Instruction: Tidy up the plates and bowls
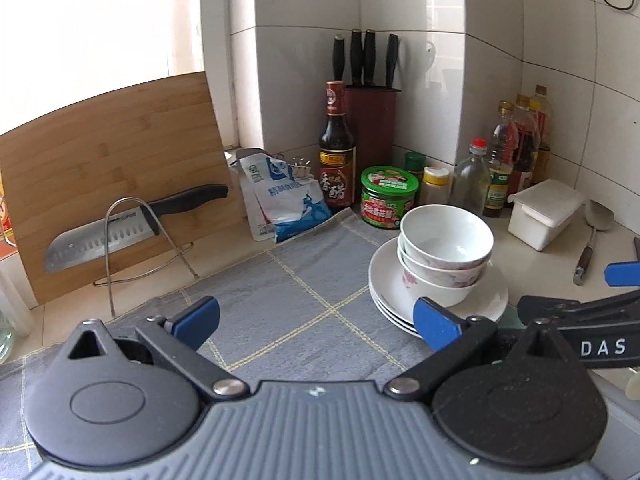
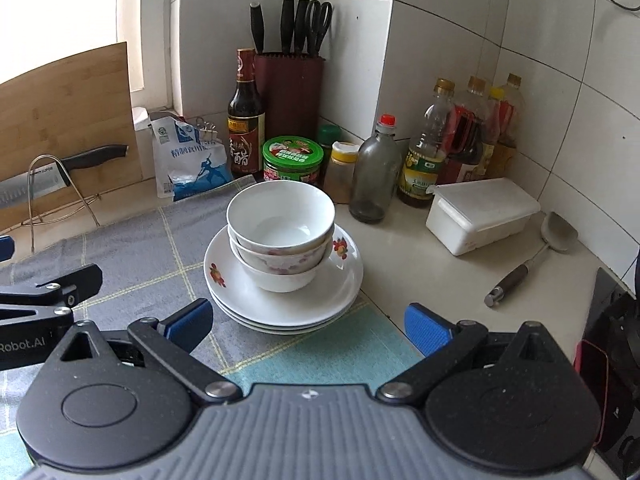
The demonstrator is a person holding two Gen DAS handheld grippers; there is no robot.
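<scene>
Right claw [image 2: 308, 326] spread wide, holding nothing, hovering near the stacked dishes. Left claw [image 1: 316, 322] likewise wide and empty, the stack just right of it. Beyond: three nested bowls [image 2: 280, 232] seated on a pile of plates [image 2: 344, 280], resting at the right edge of the grey cloth [image 2: 132, 272] on the tabletop [image 2: 420, 264]. Sorting seemingly finished (nothing loose in sight); perhaps only moving the stack left.

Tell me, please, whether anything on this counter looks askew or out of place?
Only slightly: the stacked bowls sit off-centre on the plates, toward the back-left rim. Nothing looks spilled or broken.
</scene>
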